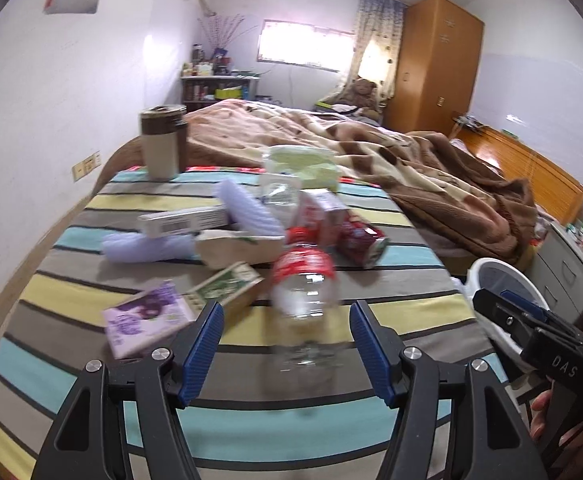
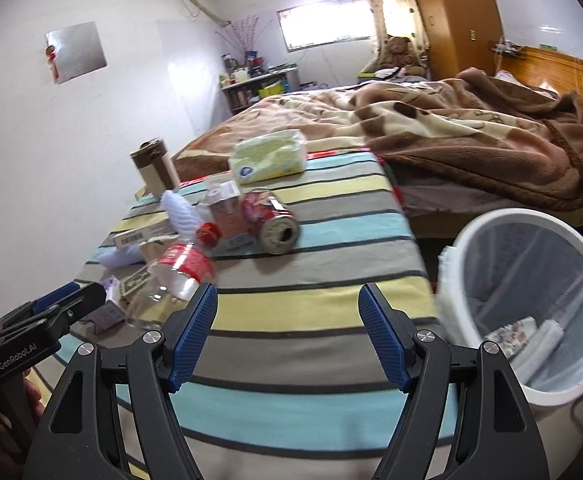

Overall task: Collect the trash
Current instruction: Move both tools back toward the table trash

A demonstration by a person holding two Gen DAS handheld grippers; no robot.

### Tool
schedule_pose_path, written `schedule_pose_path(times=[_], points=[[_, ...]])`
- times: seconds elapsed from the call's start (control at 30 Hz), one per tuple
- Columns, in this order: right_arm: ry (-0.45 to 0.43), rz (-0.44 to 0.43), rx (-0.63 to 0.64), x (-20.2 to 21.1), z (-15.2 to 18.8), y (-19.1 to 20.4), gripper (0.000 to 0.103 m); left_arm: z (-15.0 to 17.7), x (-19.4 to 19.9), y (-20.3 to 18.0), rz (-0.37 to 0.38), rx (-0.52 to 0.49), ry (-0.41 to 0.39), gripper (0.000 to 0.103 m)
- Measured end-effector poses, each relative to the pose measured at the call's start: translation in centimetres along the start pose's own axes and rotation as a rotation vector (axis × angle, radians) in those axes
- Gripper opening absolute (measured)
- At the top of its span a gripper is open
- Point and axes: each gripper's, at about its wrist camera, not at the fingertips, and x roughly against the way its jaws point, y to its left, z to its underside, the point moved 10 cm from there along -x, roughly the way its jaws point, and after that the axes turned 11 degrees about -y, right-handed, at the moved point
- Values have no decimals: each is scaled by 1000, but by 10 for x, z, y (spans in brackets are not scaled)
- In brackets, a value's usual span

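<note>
Here the left gripper [image 1: 287,340] spreads around a clear bottle [image 1: 303,280], unpinched; right gripper [image 2: 287,336] spread, empty; squeeze, then carry right to the bin [image 2: 467,240]

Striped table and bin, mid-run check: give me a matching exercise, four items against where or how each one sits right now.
Items:
1. clear bottle
2. red can
3. brown-lidded cup
4. white bin

Places or states:
A. upright at the table's far left corner
B. beside the table, lined, some trash already inside
C. lying down, red label, nearest the left gripper
D. on its side, open end toward the right wrist camera

Pairs: 1-C, 2-D, 3-A, 4-B
</note>
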Motion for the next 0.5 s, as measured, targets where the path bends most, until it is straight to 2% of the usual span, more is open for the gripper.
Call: schedule_pose_path(times=[0.13,0.27,0.5], points=[[36,-42,15,-13,5,24,75,-1,0,33,-48,2,-5,73],[72,-76,8,-28,11,43,75,2,-1,60,-78,18,2,74],[110,-98,-13,-50,16,66,75,14,-9,88,-90,1,42,75]])
